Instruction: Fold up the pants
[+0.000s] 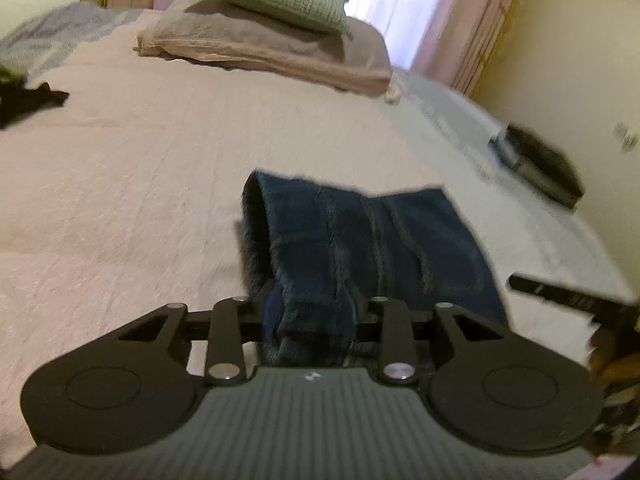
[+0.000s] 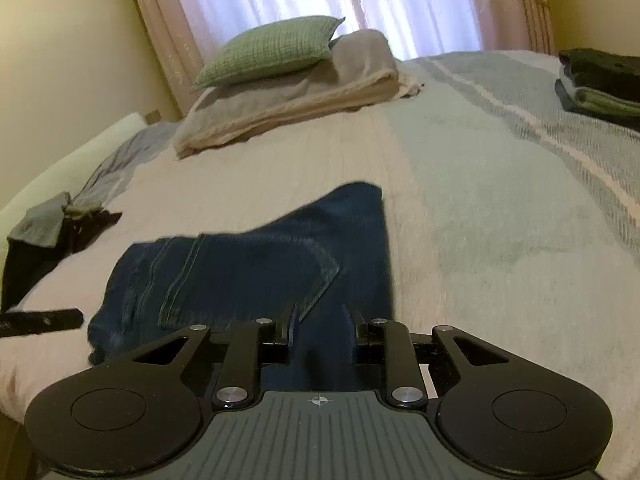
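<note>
Left wrist: left gripper (image 1: 310,312) pinches a bunched edge of the pants (image 1: 360,240), which lie ahead on the bed (image 1: 120,160).
Right wrist: right gripper (image 2: 322,328) clamps denim too. Lift both evenly, keep the edge taut.

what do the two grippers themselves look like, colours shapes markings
Both look alike. The left gripper and the right gripper each have a grey ribbed body with a small round crosshair mark at its front edge, flanked by two black round discs. Black linkage bars with silver rivets run forward to two slim black fingers. No cables or sleeves show.
</note>
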The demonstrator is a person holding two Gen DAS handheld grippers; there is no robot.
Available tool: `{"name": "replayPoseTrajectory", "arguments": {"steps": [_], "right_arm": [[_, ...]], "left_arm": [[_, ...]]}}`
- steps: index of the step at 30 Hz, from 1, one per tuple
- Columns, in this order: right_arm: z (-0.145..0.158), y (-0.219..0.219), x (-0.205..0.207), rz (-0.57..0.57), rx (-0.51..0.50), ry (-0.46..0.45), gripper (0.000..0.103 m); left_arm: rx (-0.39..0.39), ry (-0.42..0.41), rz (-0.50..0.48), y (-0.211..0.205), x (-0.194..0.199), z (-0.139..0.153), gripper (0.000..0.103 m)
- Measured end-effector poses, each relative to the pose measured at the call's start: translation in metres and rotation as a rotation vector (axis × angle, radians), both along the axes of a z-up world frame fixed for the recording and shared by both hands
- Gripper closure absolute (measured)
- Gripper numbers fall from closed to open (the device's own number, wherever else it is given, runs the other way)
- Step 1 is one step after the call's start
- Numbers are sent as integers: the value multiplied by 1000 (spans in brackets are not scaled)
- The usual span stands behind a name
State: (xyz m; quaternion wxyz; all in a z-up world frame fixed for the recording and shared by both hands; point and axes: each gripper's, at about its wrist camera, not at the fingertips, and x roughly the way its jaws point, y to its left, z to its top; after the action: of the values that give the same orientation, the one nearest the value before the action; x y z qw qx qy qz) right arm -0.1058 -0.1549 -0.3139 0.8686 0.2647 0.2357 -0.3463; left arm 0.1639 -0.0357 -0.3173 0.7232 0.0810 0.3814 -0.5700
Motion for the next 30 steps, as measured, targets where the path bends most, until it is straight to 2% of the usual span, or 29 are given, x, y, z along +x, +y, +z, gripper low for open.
{"name": "replayPoseTrajectory", "arguments": {"steps": [5, 7, 10, 13, 15, 18, 21, 22, 24, 26, 28, 29, 30], "right_arm": [[-11, -13, 1, -25, 50, -8, 83], [-19, -16, 1, -20, 80, -4, 83], [-24, -13, 1, -14, 61, -2, 83], [-25, -14, 4, -13, 55, 1, 83], [-26, -13, 6, -9, 49, 9, 82], [-26, -12, 7, -10, 46, 9, 82], [-27, -12, 4, -11, 53, 1, 82], [-27, -13, 4, -13, 55, -1, 82], [-27, -14, 6, -11, 53, 5, 82], [-27, -13, 7, -12, 49, 21, 83], [-28, -13, 10, -2, 49, 36, 83], [-29, -13, 13, 3, 53, 45, 83], [-31, -13, 15, 4, 51, 59, 83]], "left_arm": [[64, 151, 13, -25, 21, -19, 75], [33, 229, 20, -22, 26, -24, 77], [-16, 257, 16, -18, 30, -21, 82], [-53, 345, 21, -18, 40, -27, 82], [-57, 404, 30, -21, 49, -37, 81], [-23, 484, 59, -25, 56, -55, 83], [-17, 414, 61, -24, 48, -49, 89], [-31, 401, 70, -22, 47, -46, 96], [-72, 363, 70, -18, 44, -40, 98], [-86, 278, 68, -10, 39, -34, 99], [-43, 216, 64, -6, 37, -45, 96], [-19, 209, 63, -6, 38, -55, 96], [-30, 227, 71, -4, 39, -63, 96]]}}
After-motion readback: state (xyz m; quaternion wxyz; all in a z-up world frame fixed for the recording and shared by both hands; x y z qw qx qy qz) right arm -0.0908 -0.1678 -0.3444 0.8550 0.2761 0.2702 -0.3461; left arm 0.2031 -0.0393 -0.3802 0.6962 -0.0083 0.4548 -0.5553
